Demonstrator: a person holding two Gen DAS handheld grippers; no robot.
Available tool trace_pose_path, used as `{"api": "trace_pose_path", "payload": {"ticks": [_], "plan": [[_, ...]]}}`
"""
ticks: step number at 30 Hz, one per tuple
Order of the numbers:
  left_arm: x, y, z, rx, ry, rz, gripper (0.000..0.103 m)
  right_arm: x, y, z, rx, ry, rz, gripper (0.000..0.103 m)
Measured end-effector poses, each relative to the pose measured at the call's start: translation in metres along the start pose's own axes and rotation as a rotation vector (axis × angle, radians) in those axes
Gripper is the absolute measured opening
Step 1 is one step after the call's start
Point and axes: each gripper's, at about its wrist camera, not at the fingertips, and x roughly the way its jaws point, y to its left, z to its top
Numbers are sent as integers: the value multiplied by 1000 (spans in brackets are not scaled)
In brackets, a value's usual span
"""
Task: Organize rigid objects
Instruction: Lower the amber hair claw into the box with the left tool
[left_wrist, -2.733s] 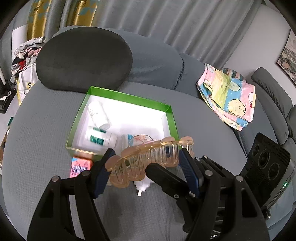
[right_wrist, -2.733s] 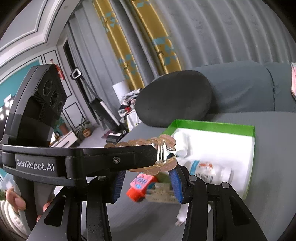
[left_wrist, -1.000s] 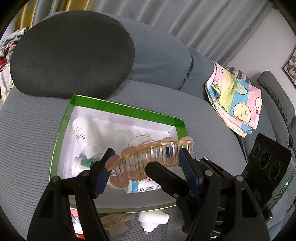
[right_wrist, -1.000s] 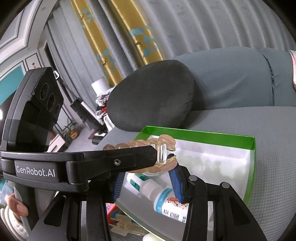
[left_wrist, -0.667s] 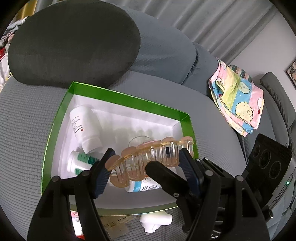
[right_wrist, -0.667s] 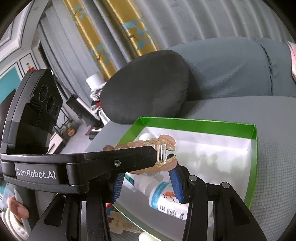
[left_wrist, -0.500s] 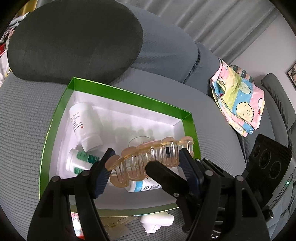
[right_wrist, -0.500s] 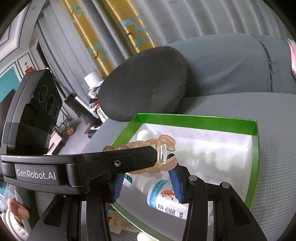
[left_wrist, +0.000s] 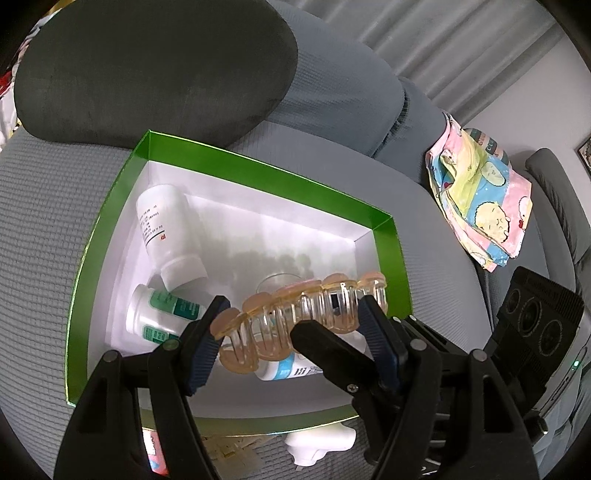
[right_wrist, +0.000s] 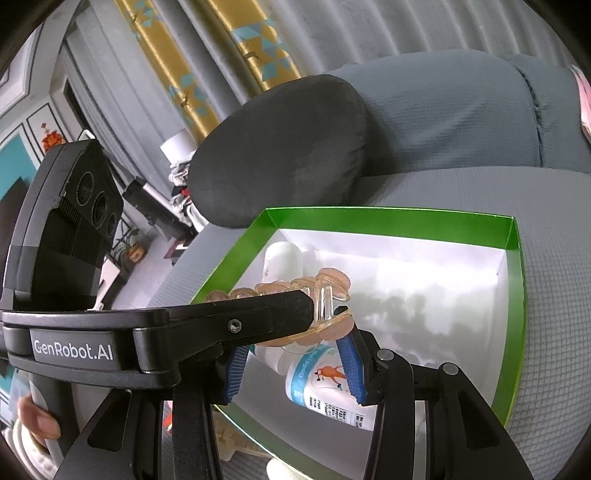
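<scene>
Grey sofa (left_wrist: 55, 206) holds the green box (left_wrist: 258, 168); both grippers' fingers (left_wrist: 201, 345) pinch the clear hair clip (left_wrist: 299, 317), which may snap if tugged

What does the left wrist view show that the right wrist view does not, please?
Only the left wrist view shows the cartoon-print cloth on the sofa and the green-labelled bottle. Only the right wrist view shows the gold curtains and wall frames. Both show the green box, the dark cushion and the amber hair clip held over the box.

A dark cushion (left_wrist: 147, 70) leans on the grey sofa (left_wrist: 332, 92) near a cartoon-print cloth (left_wrist: 484, 199).
</scene>
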Motion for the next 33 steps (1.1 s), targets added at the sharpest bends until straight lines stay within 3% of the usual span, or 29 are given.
{"api": "trace_pose_path", "payload": {"ticks": [33], "plan": [[10,8,5,-22,17,-3,72,8,-1,-1,15,22,-35,48]]}}
